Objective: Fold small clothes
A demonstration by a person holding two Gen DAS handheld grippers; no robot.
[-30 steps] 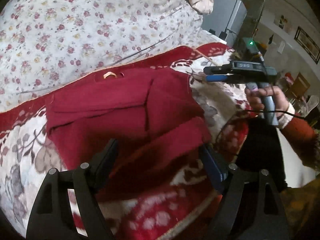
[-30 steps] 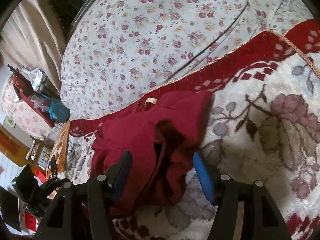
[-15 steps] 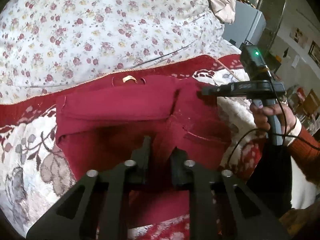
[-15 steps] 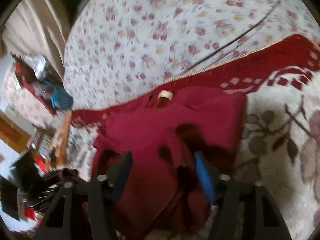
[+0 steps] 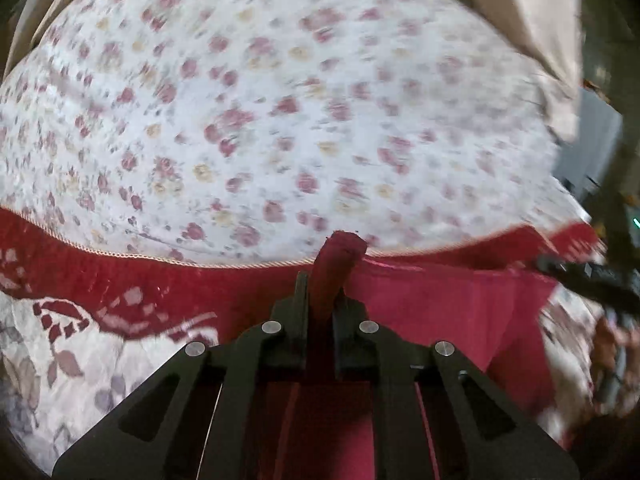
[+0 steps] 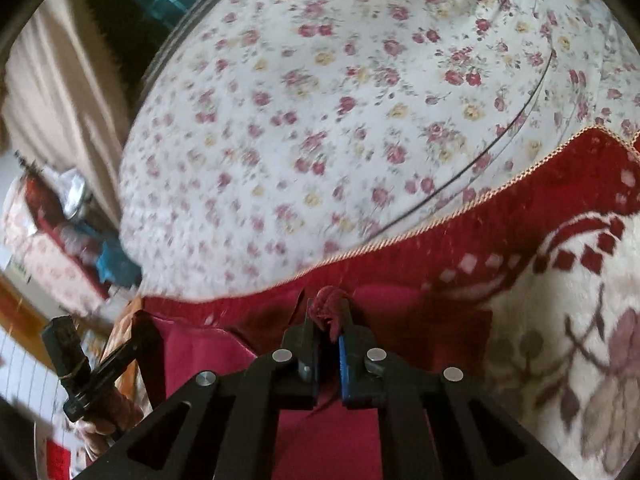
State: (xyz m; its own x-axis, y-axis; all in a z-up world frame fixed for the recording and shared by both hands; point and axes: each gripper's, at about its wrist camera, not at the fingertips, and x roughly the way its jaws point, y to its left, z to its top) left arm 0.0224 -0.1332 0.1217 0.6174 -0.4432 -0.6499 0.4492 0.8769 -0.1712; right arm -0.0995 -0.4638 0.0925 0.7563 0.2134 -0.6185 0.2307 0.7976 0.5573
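Observation:
A dark red garment (image 5: 440, 304) lies on a red-and-cream flowered blanket (image 5: 80, 344). My left gripper (image 5: 322, 284) has its jaws closing tight on a bunched fold of the garment, and a tuft of red cloth (image 5: 342, 246) sticks out past the tips. In the right wrist view, my right gripper (image 6: 329, 316) is likewise closing its jaws on a crumpled fold of the garment (image 6: 200, 356), which spreads below and to the left. Both grippers sit near the blanket's braided red border (image 6: 520, 216). The other gripper's black body shows blurred at each view's side.
A white sheet with small pink flowers (image 5: 280, 120) rises behind the blanket. Beige cloth (image 6: 48, 100) hangs at the left, with cluttered shelves (image 6: 72, 216) below it. A hand (image 6: 104, 420) grips the left tool's handle. Grey furniture (image 5: 592, 136) stands far right.
Both grippers went from open around the garment to shut on folds of it. They carried the cloth forward toward the blanket's far red border, the left one rolling as it went.

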